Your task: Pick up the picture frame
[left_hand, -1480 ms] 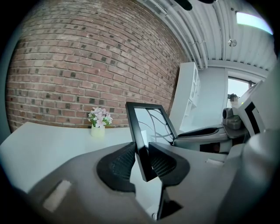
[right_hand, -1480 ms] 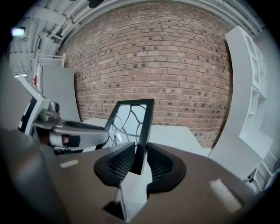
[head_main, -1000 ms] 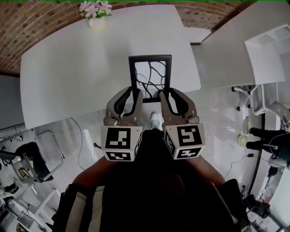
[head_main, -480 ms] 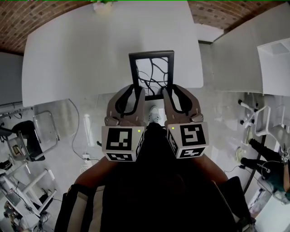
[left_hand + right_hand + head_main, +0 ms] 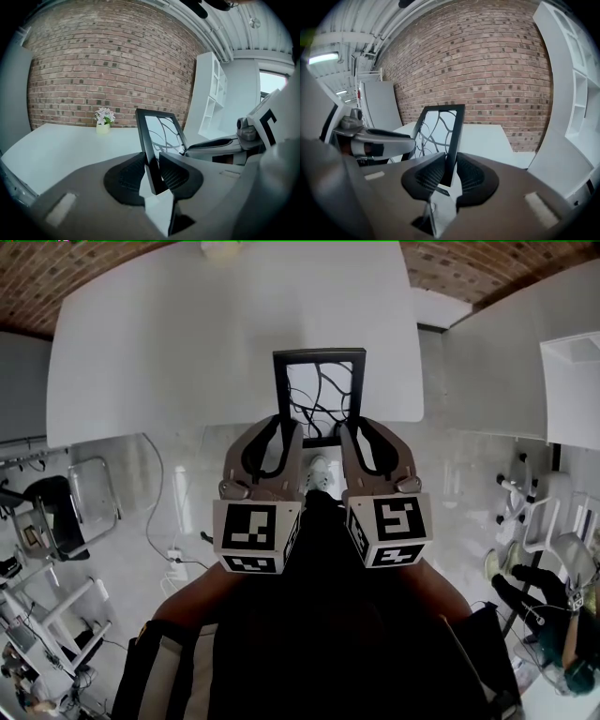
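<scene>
Left gripper [image 5: 281, 424] clamped on picture frame [image 5: 319, 390] left rail. Right gripper [image 5: 355, 425] closing tighter on right rail. Still upright over table [image 5: 187, 334] near edge, so grasp looks nearly secured.

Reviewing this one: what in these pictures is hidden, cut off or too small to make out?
- Head view: the picture frame has its bottom edge hidden behind the left gripper and the right gripper, whose jaws are closing on its side bar. Whether it rests on the table is unclear.
- Head view: the flower pot is cut off by the top edge.
- Left gripper view: the flowers are too small to identify.
</scene>
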`<state>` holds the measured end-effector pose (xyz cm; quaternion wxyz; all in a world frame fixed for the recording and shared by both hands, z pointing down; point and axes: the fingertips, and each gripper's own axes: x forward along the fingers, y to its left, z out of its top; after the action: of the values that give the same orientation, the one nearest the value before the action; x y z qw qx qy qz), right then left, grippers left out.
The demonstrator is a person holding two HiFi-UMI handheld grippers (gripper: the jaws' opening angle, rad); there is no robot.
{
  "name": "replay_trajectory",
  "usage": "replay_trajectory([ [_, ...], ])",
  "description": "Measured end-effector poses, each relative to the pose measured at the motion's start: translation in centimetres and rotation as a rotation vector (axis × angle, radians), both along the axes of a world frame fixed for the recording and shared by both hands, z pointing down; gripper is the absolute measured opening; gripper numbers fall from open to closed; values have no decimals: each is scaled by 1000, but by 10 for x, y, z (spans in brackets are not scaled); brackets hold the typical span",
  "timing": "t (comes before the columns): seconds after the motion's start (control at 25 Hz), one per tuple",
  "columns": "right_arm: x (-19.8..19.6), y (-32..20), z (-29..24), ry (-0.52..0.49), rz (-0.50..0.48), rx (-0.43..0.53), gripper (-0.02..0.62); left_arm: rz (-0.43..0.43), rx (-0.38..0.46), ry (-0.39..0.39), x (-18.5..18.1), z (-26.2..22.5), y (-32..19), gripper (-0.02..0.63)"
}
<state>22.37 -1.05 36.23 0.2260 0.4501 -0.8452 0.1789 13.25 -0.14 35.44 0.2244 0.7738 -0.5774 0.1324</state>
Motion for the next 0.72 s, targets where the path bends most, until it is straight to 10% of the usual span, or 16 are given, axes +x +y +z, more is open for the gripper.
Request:
replay_trajectory([
  [0.72, 5, 4, -9, -14, 18, 22, 77, 12, 23, -3, 5, -9, 2, 91],
])
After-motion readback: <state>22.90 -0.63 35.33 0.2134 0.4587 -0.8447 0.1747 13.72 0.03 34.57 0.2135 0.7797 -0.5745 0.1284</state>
